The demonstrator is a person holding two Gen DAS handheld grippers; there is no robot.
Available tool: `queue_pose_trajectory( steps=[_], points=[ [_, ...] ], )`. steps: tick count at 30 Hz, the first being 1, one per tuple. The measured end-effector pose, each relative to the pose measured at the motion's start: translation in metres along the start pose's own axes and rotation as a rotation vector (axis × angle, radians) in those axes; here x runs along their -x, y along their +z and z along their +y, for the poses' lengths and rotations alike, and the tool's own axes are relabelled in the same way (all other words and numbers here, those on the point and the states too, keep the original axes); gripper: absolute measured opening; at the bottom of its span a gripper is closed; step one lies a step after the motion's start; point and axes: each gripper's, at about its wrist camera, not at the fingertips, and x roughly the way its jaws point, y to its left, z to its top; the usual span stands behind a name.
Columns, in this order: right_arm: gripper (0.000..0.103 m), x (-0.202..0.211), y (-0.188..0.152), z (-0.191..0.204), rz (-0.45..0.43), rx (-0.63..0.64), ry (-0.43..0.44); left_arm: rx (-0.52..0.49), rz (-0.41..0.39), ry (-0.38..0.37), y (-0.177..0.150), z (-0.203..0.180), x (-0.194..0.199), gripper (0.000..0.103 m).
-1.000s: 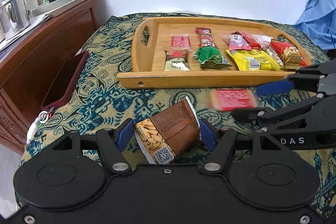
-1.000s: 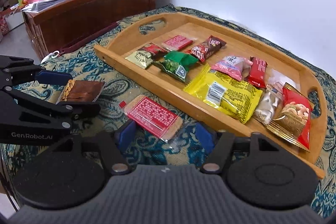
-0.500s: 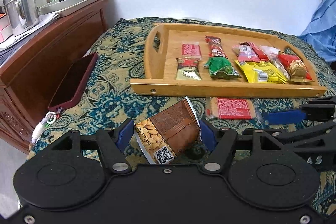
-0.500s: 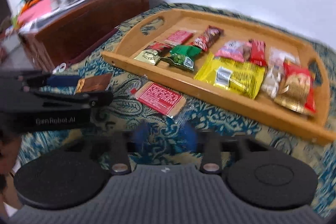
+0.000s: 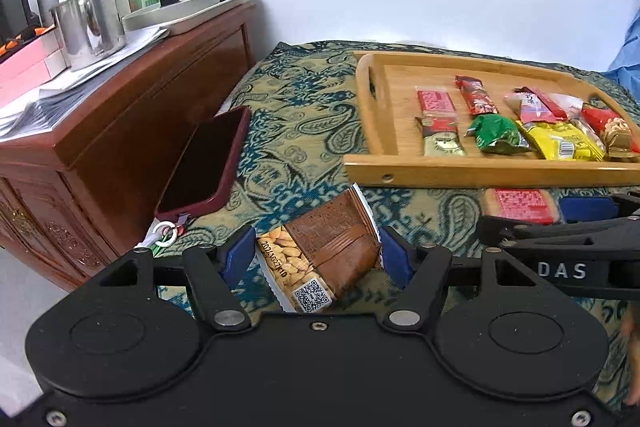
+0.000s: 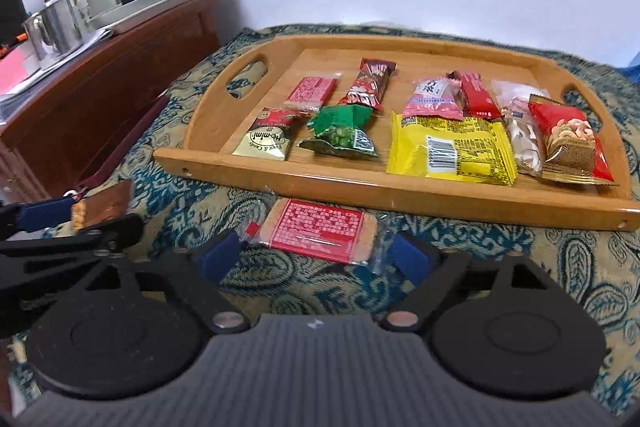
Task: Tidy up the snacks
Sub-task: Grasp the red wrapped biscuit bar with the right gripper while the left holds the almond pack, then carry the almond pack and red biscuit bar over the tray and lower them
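Two grippers: left gripper (image 5: 318, 259) clamped on brown peanut packet (image 5: 320, 255); right gripper (image 6: 314, 259), jaws opening, straddling red wafer packet (image 6: 318, 229) without contact

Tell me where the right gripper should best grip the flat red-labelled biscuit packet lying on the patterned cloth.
Probably across its short width at the middle, coming down from the near side. The red-labelled biscuit packet lies flat, long side parallel to the wooden tray, which crowds its far edge. The right gripper is opening, its jaws flanking the packet's ends, not yet touching.
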Motion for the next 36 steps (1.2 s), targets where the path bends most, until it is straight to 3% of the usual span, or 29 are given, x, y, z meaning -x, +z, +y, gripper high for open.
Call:
queue_pose_trajectory(
  steps=[2, 7, 11, 24, 36],
  points=[
    [0.095, -0.001, -0.005, 0.005, -0.032, -0.008, -0.017, 0.009, 0.007, -0.017, -0.002, 0.006, 0.0, 0.065],
    [0.076, -0.004, -0.019, 0.021, -0.116, 0.045, -0.085, 0.013, 0.005, -0.029, -0.001, 0.009, 0.0, 0.065],
    [0.066, 0.001, -0.02, 0.015, -0.139, 0.02, -0.086, 0.012, -0.001, -0.043, 0.002, 0.005, 0.001, 0.065],
    [0.066, 0.034, -0.017, 0.0, -0.211, -0.039, -0.06, 0.011, -0.034, -0.095, 0.018, -0.017, 0.008, 0.065],
    [0.066, 0.059, 0.019, -0.043, -0.322, -0.115, -0.11, -0.003, -0.122, -0.156, 0.068, -0.047, 0.022, 0.065]
  ],
)
